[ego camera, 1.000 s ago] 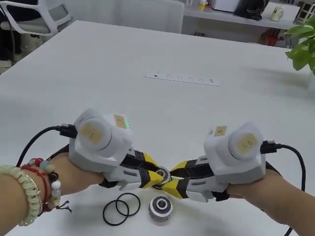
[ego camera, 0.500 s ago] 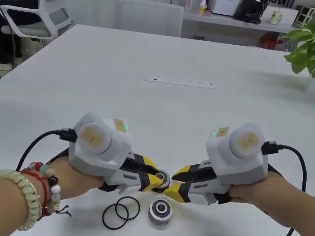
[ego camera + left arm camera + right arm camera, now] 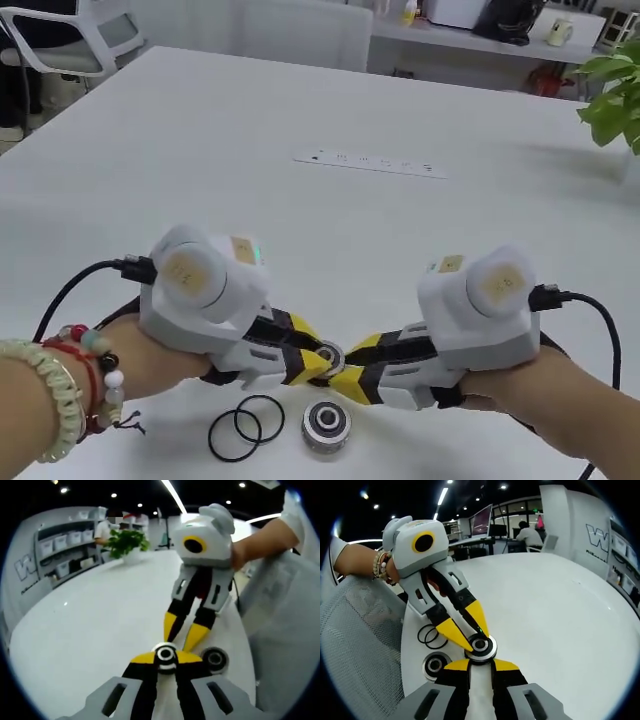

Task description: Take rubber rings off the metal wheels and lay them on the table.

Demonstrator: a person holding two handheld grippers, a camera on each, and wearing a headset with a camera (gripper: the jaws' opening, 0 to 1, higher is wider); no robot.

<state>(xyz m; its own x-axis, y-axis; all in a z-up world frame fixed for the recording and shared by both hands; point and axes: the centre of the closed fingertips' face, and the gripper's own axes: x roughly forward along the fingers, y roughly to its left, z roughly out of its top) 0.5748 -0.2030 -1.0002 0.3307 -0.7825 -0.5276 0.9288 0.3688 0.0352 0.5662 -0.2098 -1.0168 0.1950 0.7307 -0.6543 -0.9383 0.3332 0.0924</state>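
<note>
Where the two claws meet tip to tip above the near edge of the surface, the left claw is clamped on a small metal wheel, one yellow tip on each side of it. The right claw faces it from the opposite side with its tips right against the same wheel and a narrow gap between its jaws; whether it actually pinches anything cannot be told. In the head view the yellow tips of both claws cover most of the held wheel. Just below them, closer to the near edge, a second metal wheel lies flat on the surface. Two thin black rubber rings lie just beside it toward the left edge, overlapping each other. Beaded bracelets circle the wrist behind the left claw, and a black cable loops out from its body. Well apart, toward the far edge, a white power strip lies flat. A green plant leans in at the far right corner, and a white chair stands beyond the far left corner.
</note>
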